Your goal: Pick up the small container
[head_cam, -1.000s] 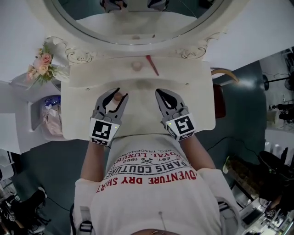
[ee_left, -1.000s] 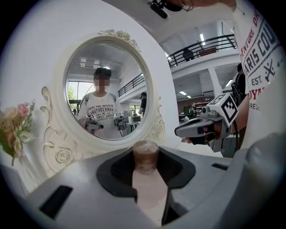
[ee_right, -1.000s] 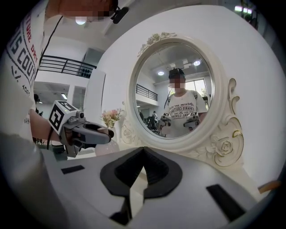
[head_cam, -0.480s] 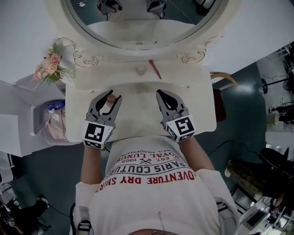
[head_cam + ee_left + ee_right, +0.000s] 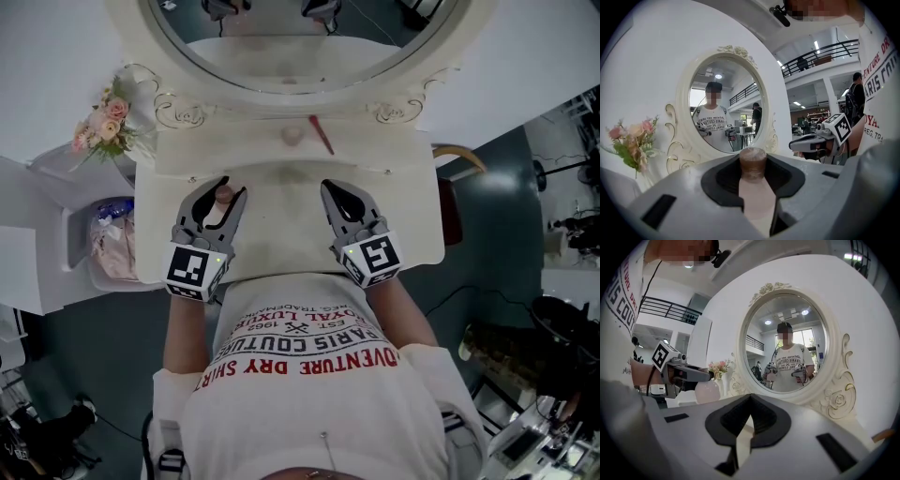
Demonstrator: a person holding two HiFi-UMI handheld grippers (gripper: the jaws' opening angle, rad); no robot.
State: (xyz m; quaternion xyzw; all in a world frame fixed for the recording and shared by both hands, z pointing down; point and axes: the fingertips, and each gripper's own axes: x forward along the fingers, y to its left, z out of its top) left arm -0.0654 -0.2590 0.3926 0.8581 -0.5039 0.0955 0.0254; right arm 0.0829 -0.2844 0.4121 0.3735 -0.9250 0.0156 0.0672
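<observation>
Head view: left gripper (image 5: 230, 187) over the near left part of the cream vanity table (image 5: 281, 239), jaws closed on the small container (image 5: 223, 196) - pale body, brown cap (image 5: 224, 191) poking out past the tips; right gripper (image 5: 336, 192) over the near right part of the table, well apart from the left; red stick (image 5: 321, 134) and a small pink round item (image 5: 292, 136) lie near the mirror base, just beside each other; oval mirror (image 5: 291, 47) at the back; flowers (image 5: 103, 122) at the table's back left corner; bin (image 5: 105, 239) with pinkish stuff beside the table's left edge.

Left gripper view: container upright between the jaws, both pads pressing its sides; cap (image 5: 753, 161) rises above the dark pads, pale pink body (image 5: 757, 201) runs down between them; mirror and flowers behind it; right gripper in view at the right.

Right gripper view: jaws narrow - tips meet at the top, a thin slit below shows only table; nothing between them; left gripper (image 5: 689, 373) at the left, with a pale pink round vase (image 5: 707, 391) just beside it.
</observation>
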